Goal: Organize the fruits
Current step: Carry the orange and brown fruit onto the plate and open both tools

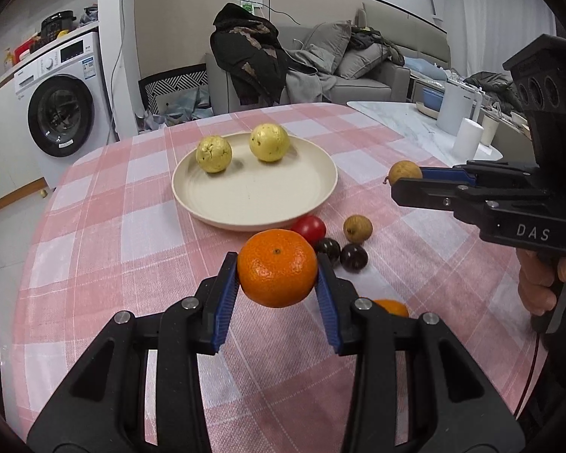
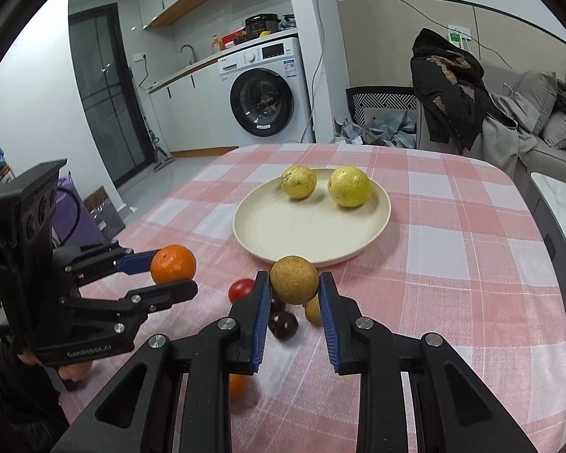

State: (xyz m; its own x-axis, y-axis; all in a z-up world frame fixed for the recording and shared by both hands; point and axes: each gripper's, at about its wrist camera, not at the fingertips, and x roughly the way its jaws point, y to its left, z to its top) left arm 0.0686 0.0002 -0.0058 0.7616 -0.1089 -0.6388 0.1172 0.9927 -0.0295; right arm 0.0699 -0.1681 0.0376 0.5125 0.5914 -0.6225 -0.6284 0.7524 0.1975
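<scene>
Your table (image 1: 94, 226): pink-white checked cloth. Cream plate (image 1: 215, 204) sits mid-table, directly on cloth. Just in front of plate's near rim, loose cluster on cloth: red cherry tomato (image 1: 310, 227) touching or just beside rim, tan longan (image 1: 357, 228) to its right, two dark round fruits (image 1: 339, 255) side by side nearer you. Second orange fruit (image 1: 392, 307) lies closer still, partly hidden behind gripper frame. Rest of visible cloth bare.
</scene>
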